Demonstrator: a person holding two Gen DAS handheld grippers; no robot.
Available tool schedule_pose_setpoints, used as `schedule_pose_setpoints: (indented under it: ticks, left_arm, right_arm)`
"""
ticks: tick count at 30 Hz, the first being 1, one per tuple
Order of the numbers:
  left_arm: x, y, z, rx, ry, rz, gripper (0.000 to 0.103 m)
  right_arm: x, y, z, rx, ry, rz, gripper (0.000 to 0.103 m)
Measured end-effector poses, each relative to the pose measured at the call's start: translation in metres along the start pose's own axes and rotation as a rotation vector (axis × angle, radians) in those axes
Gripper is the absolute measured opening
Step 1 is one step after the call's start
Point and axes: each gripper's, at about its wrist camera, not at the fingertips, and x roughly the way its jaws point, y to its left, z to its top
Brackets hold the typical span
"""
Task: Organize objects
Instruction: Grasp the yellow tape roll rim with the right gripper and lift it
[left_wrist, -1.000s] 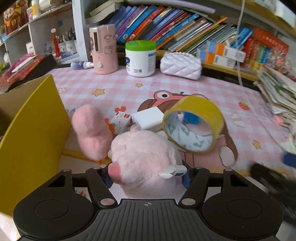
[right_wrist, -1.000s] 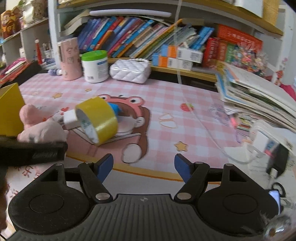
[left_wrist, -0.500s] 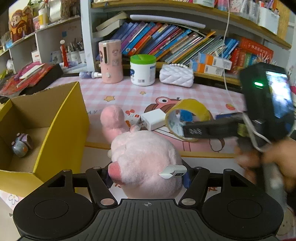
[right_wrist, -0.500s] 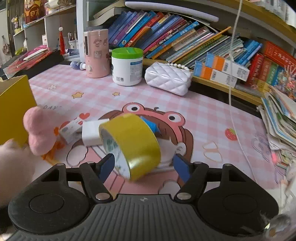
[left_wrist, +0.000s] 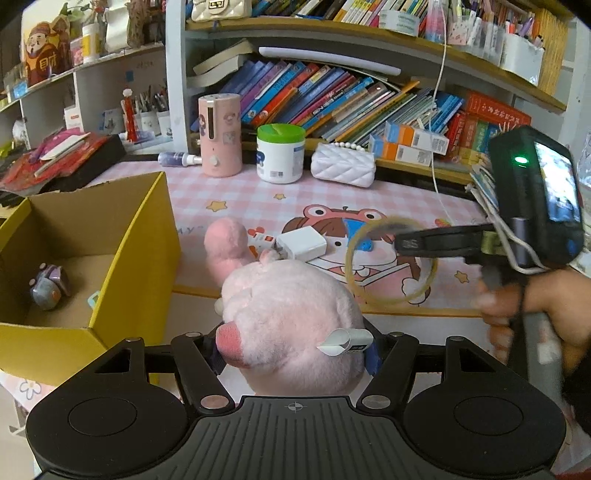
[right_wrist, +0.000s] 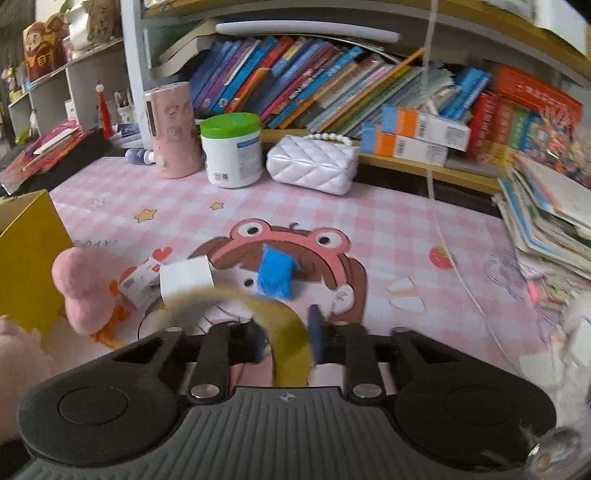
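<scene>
My left gripper (left_wrist: 295, 354) is shut on a big pink plush toy (left_wrist: 288, 306), held above the table's front edge beside an open yellow cardboard box (left_wrist: 144, 236). A small grey-purple toy (left_wrist: 50, 286) lies in the box. My right gripper (right_wrist: 286, 332) has its jaws closing, and its pads pinch the wall of a yellow tape roll (right_wrist: 291, 354). In the left wrist view the tape roll (left_wrist: 350, 254) shows blurred at the right gripper's tip (left_wrist: 399, 243). On the mat lie a white charger block (right_wrist: 186, 277), a blue item (right_wrist: 275, 273) and a smaller pink plush (right_wrist: 79, 288).
At the back of the pink checked mat stand a pink dispenser (left_wrist: 219, 134), a white tub with a green lid (left_wrist: 280, 153) and a white quilted purse (left_wrist: 343, 168). Books fill the shelf behind. A stack of magazines (right_wrist: 546, 221) sits at the right, with a white cable beside it.
My right gripper moved in over the yellow tape roll and shut on its wall. My left gripper drew back and up with the plush, so the yellow box's inside came into view.
</scene>
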Motion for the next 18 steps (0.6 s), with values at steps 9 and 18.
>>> schedule_pose_setpoints:
  ticks: [9,18]
  left_arm:
    - [-0.015,0.007,-0.007,-0.006,-0.028,-0.031,0.066]
    - [-0.039,0.021,-0.021,0.016,-0.051,-0.087,0.066]
  right_arm:
    - [-0.057,-0.002,-0.030,0.096,0.001,-0.022,0.007]
    - [-0.095,0.022,-0.068,0.109,0.040,-0.078,0.007]
